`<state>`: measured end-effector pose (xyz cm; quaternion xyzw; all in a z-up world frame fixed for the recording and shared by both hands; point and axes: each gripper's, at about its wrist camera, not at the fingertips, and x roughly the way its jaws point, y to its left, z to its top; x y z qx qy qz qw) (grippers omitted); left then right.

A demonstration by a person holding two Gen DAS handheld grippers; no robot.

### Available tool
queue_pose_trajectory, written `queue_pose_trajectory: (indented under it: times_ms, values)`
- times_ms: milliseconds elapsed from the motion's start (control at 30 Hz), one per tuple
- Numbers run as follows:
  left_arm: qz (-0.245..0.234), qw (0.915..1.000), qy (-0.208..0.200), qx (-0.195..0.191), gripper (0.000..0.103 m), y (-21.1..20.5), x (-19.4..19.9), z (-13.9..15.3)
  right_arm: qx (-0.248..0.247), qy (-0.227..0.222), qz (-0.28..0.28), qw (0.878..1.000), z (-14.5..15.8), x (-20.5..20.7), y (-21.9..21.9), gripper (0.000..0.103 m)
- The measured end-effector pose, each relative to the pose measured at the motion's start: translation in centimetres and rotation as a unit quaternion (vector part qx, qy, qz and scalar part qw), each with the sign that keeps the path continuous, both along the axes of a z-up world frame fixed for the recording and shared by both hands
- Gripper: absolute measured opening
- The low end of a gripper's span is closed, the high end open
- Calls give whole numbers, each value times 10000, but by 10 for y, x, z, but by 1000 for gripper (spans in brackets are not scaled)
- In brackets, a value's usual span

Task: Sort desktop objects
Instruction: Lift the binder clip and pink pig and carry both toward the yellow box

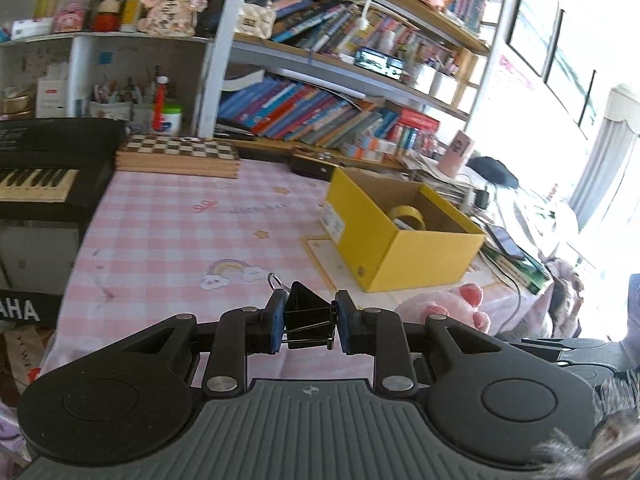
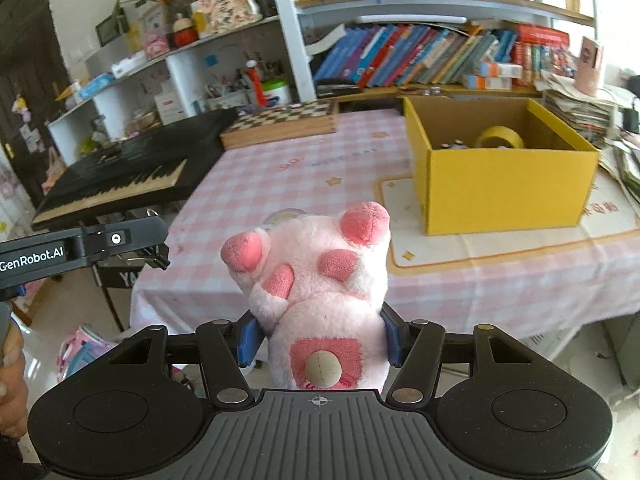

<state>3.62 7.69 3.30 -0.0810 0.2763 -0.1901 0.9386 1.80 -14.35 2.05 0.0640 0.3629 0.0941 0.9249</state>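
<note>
A black binder clip (image 1: 306,312) is pinched between the blue pads of my left gripper (image 1: 309,320), above the near edge of the pink checked tablecloth (image 1: 168,224). My right gripper (image 2: 320,336) is shut on a pink plush toy (image 2: 320,276), its paws pointing up, short of the table's near edge. The open yellow cardboard box (image 2: 500,192) stands on a cream mat ahead and to the right, with a roll of yellow tape (image 2: 500,138) inside. The left gripper (image 2: 158,246) shows at the left of the right wrist view. The plush toy (image 1: 448,304) shows at the right of the left wrist view.
A black keyboard (image 2: 120,176) borders the table on the left. A wooden chessboard box (image 1: 176,156) lies at the table's far side before bookshelves (image 1: 320,112). Stacked papers and a phone (image 1: 508,240) crowd the right side. A hand (image 2: 12,380) holds the left gripper's grip.
</note>
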Motion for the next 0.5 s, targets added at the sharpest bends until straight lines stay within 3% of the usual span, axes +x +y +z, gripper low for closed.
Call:
queue_pose_trajectory:
  times_ms: [500]
  values:
    - [-679, 9977, 53, -34, 24, -43, 10, -1, -59, 84, -629, 9980, -3, -17, -32, 58]
